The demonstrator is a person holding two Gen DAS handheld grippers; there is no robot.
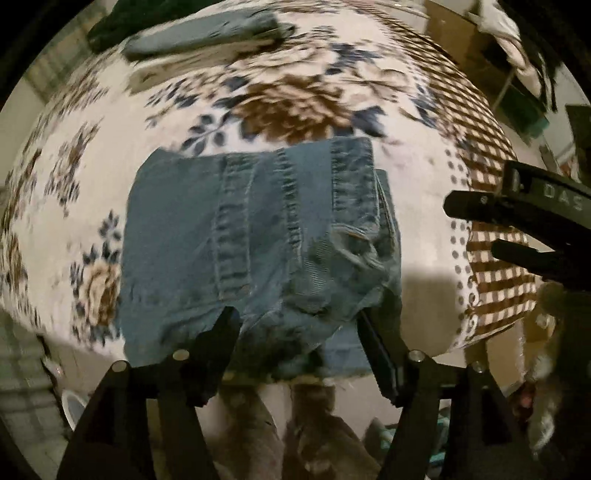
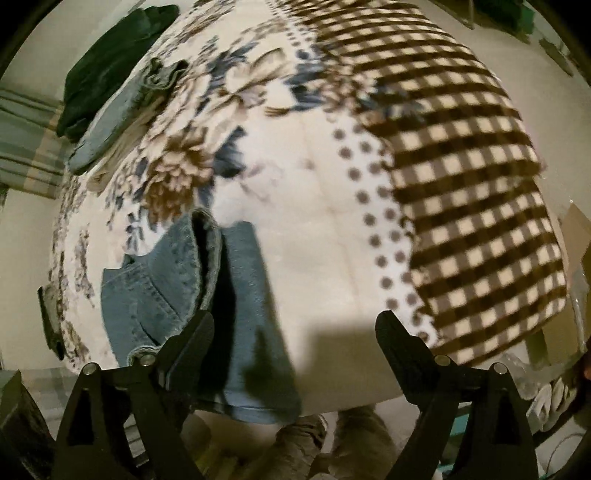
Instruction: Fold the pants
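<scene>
My left gripper is released, its jaws standing apart over the lower edge of the jeans, gripping nothing; my right gripper is also wide and empty. The jeans lie folded, a thick square denim packet with heavy seams, at frame centre on the soft floral blanket. I judge the fold nearly finished; next I should press it flat or carry it to the pile at upper left.

The blue denim pants are seen folded into a compact, roughly square bundle, laid flat near the front edge of the flowered blanket. Stitched seams run across the top layer, and a lower layer protrudes at the right side.
</scene>
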